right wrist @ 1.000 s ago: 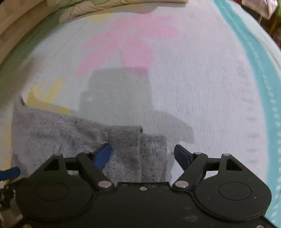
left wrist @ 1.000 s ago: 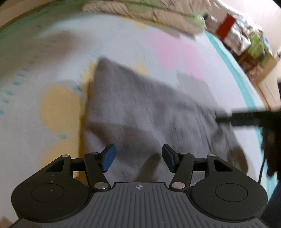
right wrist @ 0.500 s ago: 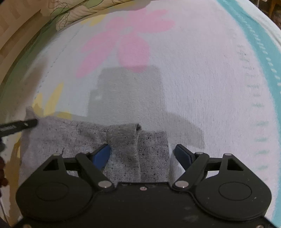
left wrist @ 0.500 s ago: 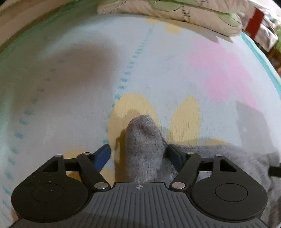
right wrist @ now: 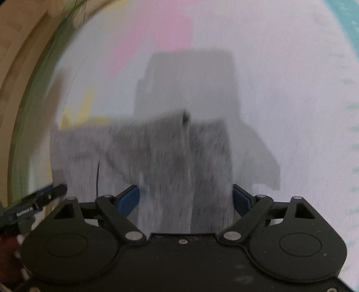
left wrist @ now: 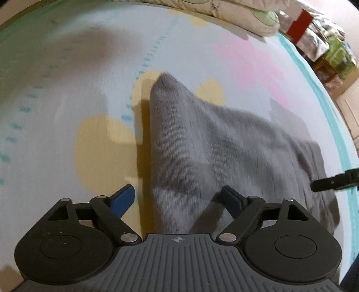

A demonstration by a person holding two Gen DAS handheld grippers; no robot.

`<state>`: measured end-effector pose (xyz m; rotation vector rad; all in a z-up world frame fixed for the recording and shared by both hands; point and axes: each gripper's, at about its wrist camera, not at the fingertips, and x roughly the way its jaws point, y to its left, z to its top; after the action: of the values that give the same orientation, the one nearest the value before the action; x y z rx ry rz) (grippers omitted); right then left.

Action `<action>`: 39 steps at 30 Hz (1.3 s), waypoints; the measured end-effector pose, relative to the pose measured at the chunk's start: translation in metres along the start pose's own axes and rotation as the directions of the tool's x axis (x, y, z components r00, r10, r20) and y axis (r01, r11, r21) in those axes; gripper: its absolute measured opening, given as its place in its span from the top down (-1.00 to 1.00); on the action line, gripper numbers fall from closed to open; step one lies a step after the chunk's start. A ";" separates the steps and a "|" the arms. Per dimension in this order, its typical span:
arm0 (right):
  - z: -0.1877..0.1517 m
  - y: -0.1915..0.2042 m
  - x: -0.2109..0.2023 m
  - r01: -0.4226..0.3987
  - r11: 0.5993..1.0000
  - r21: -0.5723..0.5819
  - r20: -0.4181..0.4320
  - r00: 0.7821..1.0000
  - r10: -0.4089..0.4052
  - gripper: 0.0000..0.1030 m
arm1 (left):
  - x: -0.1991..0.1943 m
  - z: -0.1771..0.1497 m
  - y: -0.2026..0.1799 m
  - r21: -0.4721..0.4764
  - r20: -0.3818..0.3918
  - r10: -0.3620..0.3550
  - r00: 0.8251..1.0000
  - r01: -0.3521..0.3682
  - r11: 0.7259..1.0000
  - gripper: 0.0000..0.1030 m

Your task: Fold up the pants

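Grey pants [left wrist: 202, 139] lie folded on a bed sheet [left wrist: 67, 101] printed with yellow and pink flowers. One corner of the pants [left wrist: 166, 83] stands up in a peak. My left gripper [left wrist: 178, 198] hovers over the near edge with its jaws opening; cloth lies between the blue pads [left wrist: 125, 197], which do not press on it. In the right wrist view, blurred by motion, the pants [right wrist: 168, 152] fill the gap of my right gripper [right wrist: 185, 197], whose jaws are also opening wide. Each view catches a black tip of the other gripper: the right gripper [left wrist: 332, 179] and the left gripper [right wrist: 40, 200].
Pillows [left wrist: 235, 15] lie along the far edge of the bed. Boxes and bags [left wrist: 325, 45] are stacked beyond the far right corner. A teal border [left wrist: 336, 125] runs down the sheet's right side. Wooden panelling [right wrist: 13, 67] lines the left of the right wrist view.
The left gripper has drawn back from the peaked corner, which now stands farther out, and its jaws are wider. The right gripper's jaws have widened and its view has tipped closer over the cloth.
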<state>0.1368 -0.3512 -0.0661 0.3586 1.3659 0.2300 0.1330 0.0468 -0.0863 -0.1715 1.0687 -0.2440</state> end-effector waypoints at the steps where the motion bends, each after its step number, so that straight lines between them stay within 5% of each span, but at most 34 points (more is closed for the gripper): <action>1: -0.001 0.003 0.002 0.006 1.000 -0.025 -0.023 1.000 -0.007 -0.83 | -0.001 -0.003 -0.001 0.000 -0.006 -0.013 1.000 0.013 1.000 -0.68; 11: -0.006 0.012 0.009 -0.020 0.996 -0.082 -0.046 0.999 0.017 -0.90 | 0.011 -0.006 -0.012 0.007 0.015 -0.061 0.998 0.061 0.998 -0.90; 13: -0.004 0.016 0.005 -0.051 0.994 -0.098 -0.034 0.998 0.048 -0.51 | 0.011 -0.006 -0.013 0.012 0.019 -0.062 0.998 0.061 0.998 -0.90; 14: -0.004 0.016 0.003 -0.076 0.992 -0.105 -0.025 0.997 0.074 0.04 | 0.008 -0.010 -0.012 0.002 0.025 -0.066 0.998 0.066 0.998 -0.87; 15: -0.004 0.018 0.004 -0.099 0.989 -0.111 -0.016 0.995 0.098 0.23 | 0.007 -0.011 -0.010 -0.012 0.036 -0.076 0.996 0.076 0.997 -0.83; 16: -0.005 0.022 0.003 -0.092 0.987 -0.131 -0.005 0.996 0.092 0.25 | 0.005 -0.011 -0.008 -0.022 0.048 -0.085 0.995 0.086 0.996 -0.56; 17: -0.007 0.025 0.002 -0.079 0.984 -0.157 0.006 0.997 0.081 0.28 | 0.003 -0.012 -0.006 -0.033 0.064 -0.096 0.993 0.098 0.995 -0.02; 19: -0.011 0.033 -0.001 -0.060 0.977 -0.204 0.032 0.997 0.068 0.34 | -0.002 -0.013 -0.001 -0.066 0.087 -0.110 0.990 0.116 0.991 0.53; 20: -0.013 0.037 -0.004 -0.051 0.973 -0.226 0.049 0.997 0.063 0.37 | -0.003 -0.014 0.001 -0.074 0.090 -0.120 0.989 0.127 0.989 0.65; 26: -0.029 0.062 -0.025 -0.005 0.938 -0.347 0.173 0.983 0.069 0.43 | -0.024 -0.017 -0.023 0.048 0.186 -0.059 0.981 0.051 0.998 0.81; 31: -0.039 0.077 -0.050 -0.005 0.907 -0.422 0.303 0.942 0.147 0.46 | -0.054 -0.004 -0.029 0.054 0.320 -0.011 0.947 -0.007 0.998 0.82; 39: 0.018 0.136 -0.043 -0.063 0.883 -0.465 0.376 0.889 0.262 0.46 | -0.077 0.061 -0.002 0.021 0.425 0.105 0.899 -0.126 0.992 0.81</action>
<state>0.1524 -0.2435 0.0273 0.1283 0.8097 0.5631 0.1515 0.0674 0.0075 -0.1101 0.6359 -0.1163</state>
